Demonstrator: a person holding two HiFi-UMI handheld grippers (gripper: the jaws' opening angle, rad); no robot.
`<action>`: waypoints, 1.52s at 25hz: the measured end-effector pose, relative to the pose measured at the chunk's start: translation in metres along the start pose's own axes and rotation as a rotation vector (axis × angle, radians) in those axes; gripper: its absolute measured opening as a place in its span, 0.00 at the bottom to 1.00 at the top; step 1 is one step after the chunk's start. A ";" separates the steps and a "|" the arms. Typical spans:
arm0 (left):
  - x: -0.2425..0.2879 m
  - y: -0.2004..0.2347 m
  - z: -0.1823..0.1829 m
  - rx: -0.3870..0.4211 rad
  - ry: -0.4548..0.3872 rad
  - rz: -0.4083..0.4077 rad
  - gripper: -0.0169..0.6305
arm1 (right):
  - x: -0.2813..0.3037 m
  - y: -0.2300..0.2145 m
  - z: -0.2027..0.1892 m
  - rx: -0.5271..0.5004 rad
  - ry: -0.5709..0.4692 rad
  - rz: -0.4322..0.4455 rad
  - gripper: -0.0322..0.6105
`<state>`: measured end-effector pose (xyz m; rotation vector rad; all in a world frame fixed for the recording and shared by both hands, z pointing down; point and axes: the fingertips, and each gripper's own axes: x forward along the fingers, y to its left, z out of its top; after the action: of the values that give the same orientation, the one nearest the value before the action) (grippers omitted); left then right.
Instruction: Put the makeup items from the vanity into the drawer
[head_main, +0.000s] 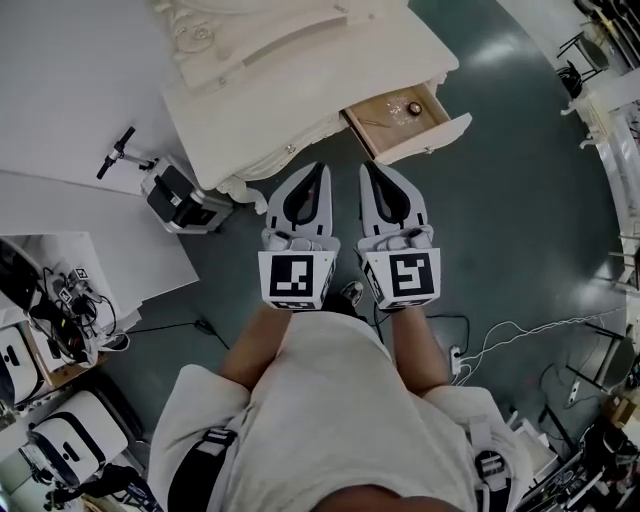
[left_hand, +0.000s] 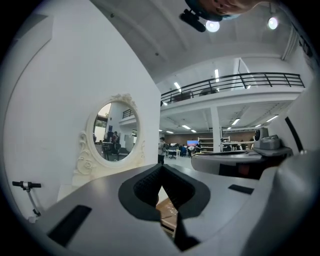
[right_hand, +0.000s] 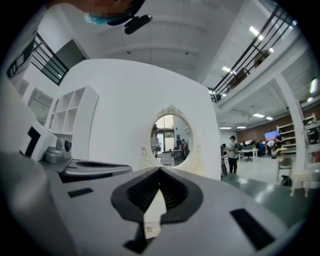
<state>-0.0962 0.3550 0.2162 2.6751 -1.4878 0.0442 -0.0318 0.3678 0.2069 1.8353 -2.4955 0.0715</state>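
The white vanity (head_main: 300, 70) fills the upper part of the head view, its carved oval mirror (right_hand: 170, 137) standing at the back. The part of its top that shows looks bare, with no loose makeup on it. At its right end the drawer (head_main: 440, 133) is pulled out over the dark floor (head_main: 520, 200), showing a brown bottom. The person stands just in front of the vanity and holds both tools level, side by side, pointing toward it. The left gripper (head_main: 322, 166) is closed, its tips meeting with nothing between them, and the right gripper (head_main: 366, 166) is likewise shut and empty. Neither touches the furniture. The only makeup thing that can be made out is a small round item (head_main: 413, 107) already lying in the drawer, toward its back. It is too small to say whether it is a jar or a compact. So the task seems close to finished, unless more items sit out of sight. Judging by its look, such a piece is probably light, hard and smooth. It would likely slip if pinched at an edge, and a lid could crack or pop under a hard squeeze. The sensible hold is across its round sides at the widest part, gently, keeping it level.
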 end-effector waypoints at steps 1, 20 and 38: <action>0.005 0.009 0.002 -0.001 -0.005 0.007 0.04 | 0.010 0.001 0.001 -0.001 0.004 0.005 0.07; 0.070 0.175 0.014 -0.061 -0.007 0.074 0.04 | 0.177 0.055 0.008 -0.032 0.074 0.083 0.07; 0.246 0.155 0.007 -0.072 0.016 0.180 0.04 | 0.299 -0.103 0.004 -0.006 0.130 0.175 0.07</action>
<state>-0.0983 0.0649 0.2342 2.4734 -1.6864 0.0227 -0.0226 0.0521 0.2224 1.5511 -2.5545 0.1823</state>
